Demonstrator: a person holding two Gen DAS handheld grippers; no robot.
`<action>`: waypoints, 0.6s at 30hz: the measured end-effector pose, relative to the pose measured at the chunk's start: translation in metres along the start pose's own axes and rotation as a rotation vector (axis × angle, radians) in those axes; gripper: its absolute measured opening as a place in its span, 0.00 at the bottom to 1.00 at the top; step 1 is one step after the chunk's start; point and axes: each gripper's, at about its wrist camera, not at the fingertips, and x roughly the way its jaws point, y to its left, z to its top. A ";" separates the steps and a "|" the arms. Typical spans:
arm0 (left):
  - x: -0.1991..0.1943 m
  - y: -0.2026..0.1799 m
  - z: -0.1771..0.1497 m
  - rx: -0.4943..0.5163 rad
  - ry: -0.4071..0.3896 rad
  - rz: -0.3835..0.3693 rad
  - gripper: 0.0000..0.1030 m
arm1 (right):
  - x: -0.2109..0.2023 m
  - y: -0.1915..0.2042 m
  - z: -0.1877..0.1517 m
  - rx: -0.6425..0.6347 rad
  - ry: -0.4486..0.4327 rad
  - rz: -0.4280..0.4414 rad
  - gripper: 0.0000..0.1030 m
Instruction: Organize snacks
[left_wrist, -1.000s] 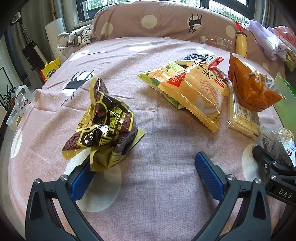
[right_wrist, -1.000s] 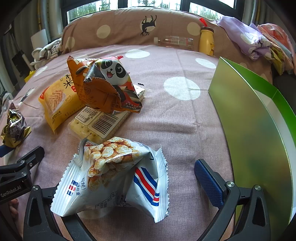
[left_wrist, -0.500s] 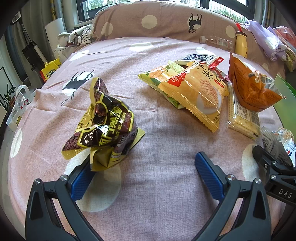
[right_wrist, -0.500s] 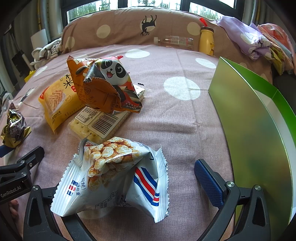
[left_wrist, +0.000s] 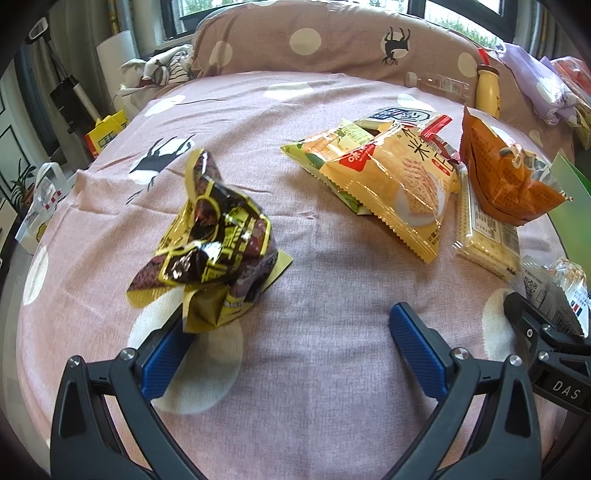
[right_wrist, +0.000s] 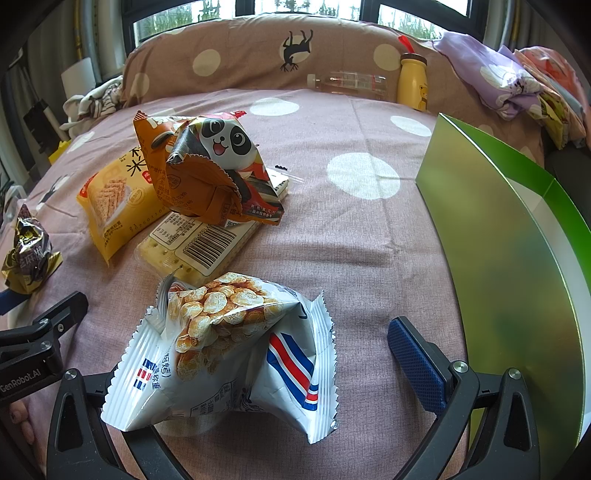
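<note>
My left gripper (left_wrist: 291, 347) is open and low over the pink spotted bedcover (left_wrist: 325, 387). A crumpled brown and yellow snack bag (left_wrist: 214, 240) stands just beyond its left finger, touching the tip. Farther right lie a yellow cracker bag (left_wrist: 395, 184), an orange bag (left_wrist: 506, 177) and a clear pack of crackers (left_wrist: 487, 236). My right gripper (right_wrist: 266, 369) is open too. A white bag with blue and red stripes (right_wrist: 229, 347) lies between its jaws and hides the left finger. The orange panda bag (right_wrist: 214, 173) leans on the cracker pack (right_wrist: 199, 243) behind it.
A green cardboard box (right_wrist: 517, 258) stands open at the right, close to my right finger. A yellow bottle (right_wrist: 412, 81) and a clear bottle (right_wrist: 347, 83) lie against the spotted bolster (right_wrist: 240, 55) at the back. Folded clothes (right_wrist: 517, 88) are piled far right.
</note>
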 end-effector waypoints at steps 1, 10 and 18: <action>-0.001 0.001 -0.001 -0.008 0.000 0.001 1.00 | 0.000 0.000 0.000 0.000 -0.001 0.000 1.00; -0.018 0.002 -0.003 0.003 0.007 -0.004 0.95 | -0.002 0.001 0.002 0.020 0.022 -0.034 0.99; -0.059 0.006 0.001 0.001 -0.130 -0.146 0.88 | -0.045 0.005 0.014 0.075 0.006 0.201 0.99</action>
